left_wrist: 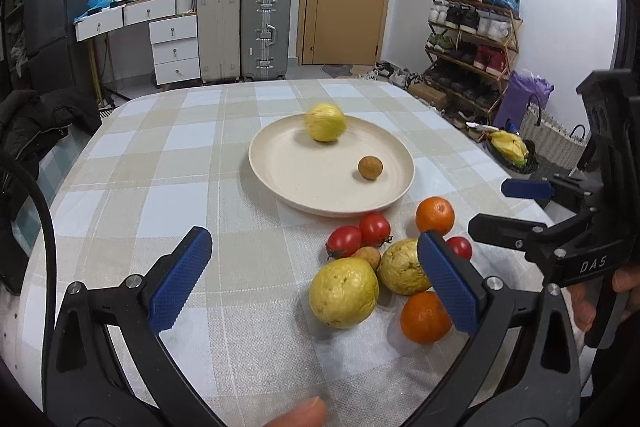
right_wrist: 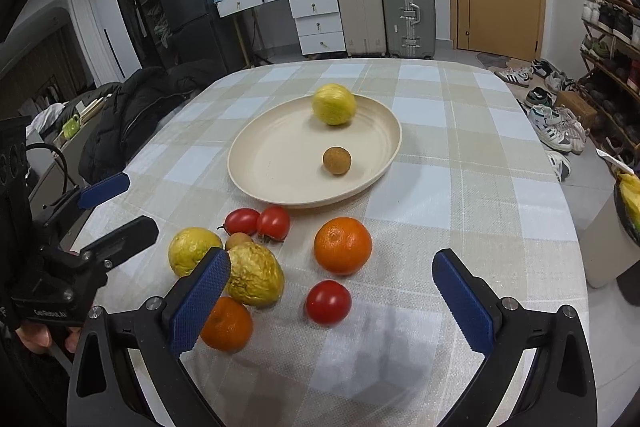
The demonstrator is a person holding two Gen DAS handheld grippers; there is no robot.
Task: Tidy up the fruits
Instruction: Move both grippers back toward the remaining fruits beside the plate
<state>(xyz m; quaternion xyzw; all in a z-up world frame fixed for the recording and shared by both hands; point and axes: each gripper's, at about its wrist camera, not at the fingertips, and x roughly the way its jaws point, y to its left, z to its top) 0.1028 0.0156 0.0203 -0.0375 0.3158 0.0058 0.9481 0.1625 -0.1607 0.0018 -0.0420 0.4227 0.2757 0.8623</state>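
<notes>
A cream plate [left_wrist: 280, 167] [right_wrist: 272, 163] on the checked tablecloth holds a yellow fruit [left_wrist: 325, 121] [right_wrist: 333, 104] and a small brown longan [left_wrist: 370, 167] [right_wrist: 337, 160]. Near the front lie two yellow fruits [left_wrist: 343, 293] [right_wrist: 254, 274], two oranges [left_wrist: 435, 215] [right_wrist: 343, 245], three red tomatoes [left_wrist: 344, 240] [right_wrist: 328, 301] and another longan [left_wrist: 367, 255] [right_wrist: 239, 239]. My left gripper [left_wrist: 316, 281] is open and empty above the fruit pile. My right gripper [right_wrist: 332, 301] is open and empty, over a tomato.
The table's edges curve off at left and right. A dark jacket [right_wrist: 132, 107] lies off the left side. A shoe rack [left_wrist: 472, 39], suitcases [left_wrist: 244, 31] and drawers [left_wrist: 172, 43] stand beyond the table. The other gripper shows at the side of each view [left_wrist: 532, 211] [right_wrist: 104, 211].
</notes>
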